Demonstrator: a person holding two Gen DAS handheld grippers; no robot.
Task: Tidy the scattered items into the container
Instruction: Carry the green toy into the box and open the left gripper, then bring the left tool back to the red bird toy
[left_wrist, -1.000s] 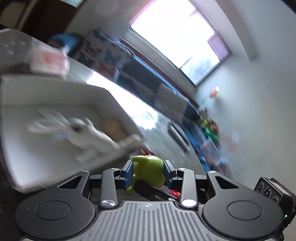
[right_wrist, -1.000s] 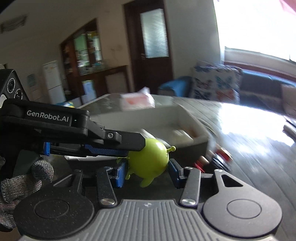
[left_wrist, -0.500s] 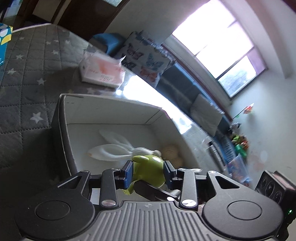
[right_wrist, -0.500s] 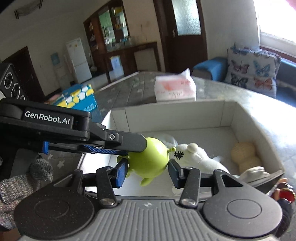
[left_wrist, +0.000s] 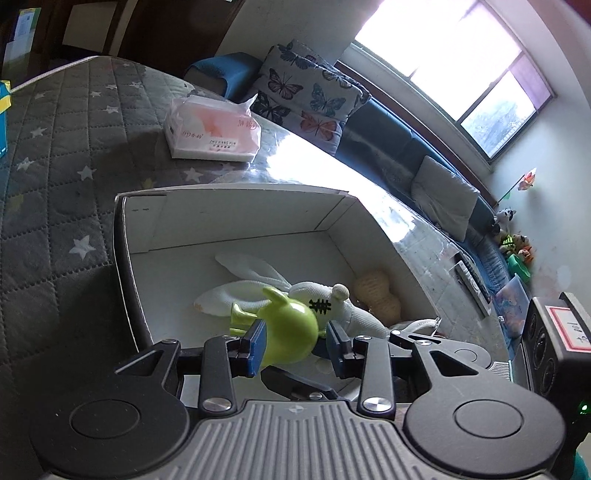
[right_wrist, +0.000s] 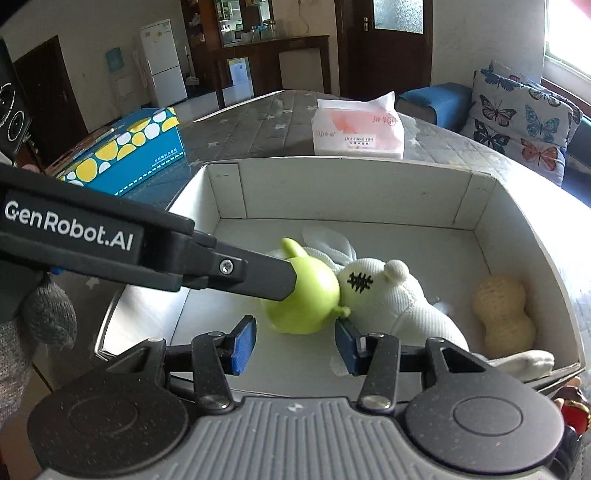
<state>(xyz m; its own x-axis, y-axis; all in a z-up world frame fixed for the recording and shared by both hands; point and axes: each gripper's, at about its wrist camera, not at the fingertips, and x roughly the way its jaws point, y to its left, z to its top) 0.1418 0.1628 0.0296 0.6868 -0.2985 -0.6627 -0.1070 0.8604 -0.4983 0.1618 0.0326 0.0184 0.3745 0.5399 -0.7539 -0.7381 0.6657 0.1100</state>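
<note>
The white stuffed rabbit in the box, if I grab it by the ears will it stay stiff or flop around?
Probably flop. The white stuffed rabbit looks like knit fabric, and its long ears lie flat and limp on the floor of the white box. It is likely light and easy to grip, not slippery. Lying on its side, it seems unlikely to roll.

A bright window (left_wrist: 454, 70) fills the upper right, above a blue sofa (left_wrist: 399, 147) with a butterfly cushion (left_wrist: 310, 99). A white fridge (right_wrist: 162, 62) and dark wooden door (right_wrist: 384, 44) stand behind
</note>
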